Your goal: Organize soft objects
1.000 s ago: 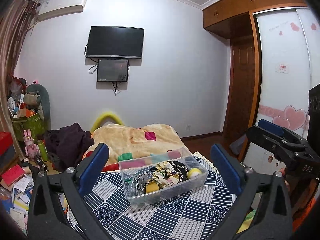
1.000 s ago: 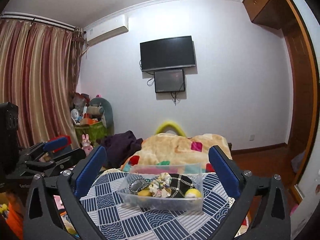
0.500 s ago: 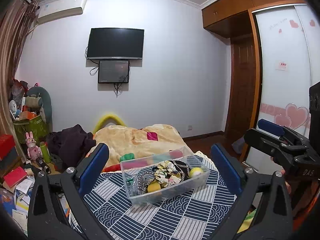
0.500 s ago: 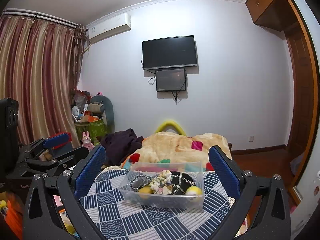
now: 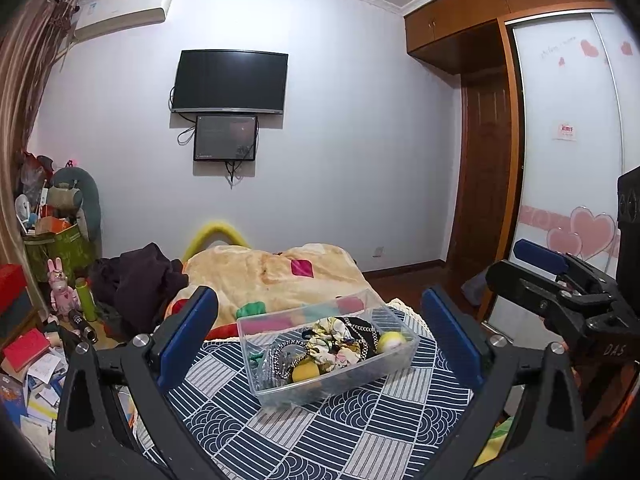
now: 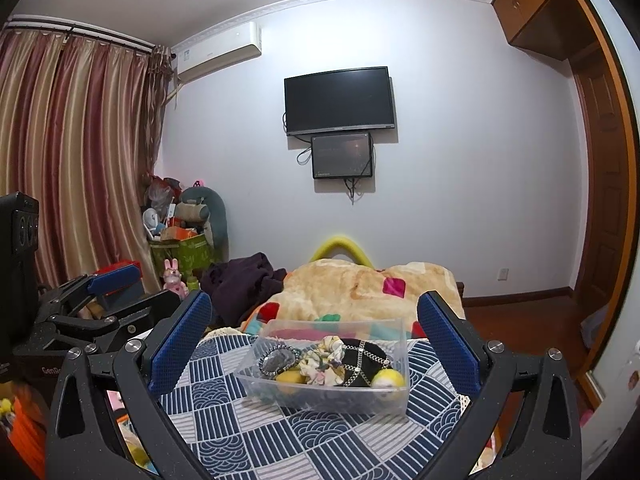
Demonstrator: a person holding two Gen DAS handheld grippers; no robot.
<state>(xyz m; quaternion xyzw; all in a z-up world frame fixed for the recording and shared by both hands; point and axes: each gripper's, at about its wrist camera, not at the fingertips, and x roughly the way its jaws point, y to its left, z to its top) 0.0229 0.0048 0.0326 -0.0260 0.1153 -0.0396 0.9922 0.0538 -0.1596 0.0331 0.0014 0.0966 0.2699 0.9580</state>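
A clear plastic bin point(image 5: 352, 376) stands on a blue and white patterned cloth point(image 5: 320, 436). It also shows in the right wrist view point(image 6: 340, 396). It holds scrunchies point(image 5: 328, 344), a black item with a chain point(image 6: 360, 362), a yellow sponge point(image 5: 306, 373) and a yellow-white ball point(image 5: 390, 340). My left gripper point(image 5: 320, 328) is open and empty, held above and short of the bin. My right gripper point(image 6: 316, 330) is open and empty, also short of the bin. Each gripper shows at the edge of the other's view.
A bed with a beige blanket point(image 5: 272, 276) and dark clothes point(image 5: 136, 280) lies behind the cloth. Clutter, toys and books point(image 5: 36, 344) fill the floor at left. A wardrobe with a sliding door point(image 5: 568, 160) stands at right. A curtain point(image 6: 72, 152) hangs at left.
Both grippers have lifted and tilted slightly, so the bin sits a little lower and farther in both views. Both stay open and empty.
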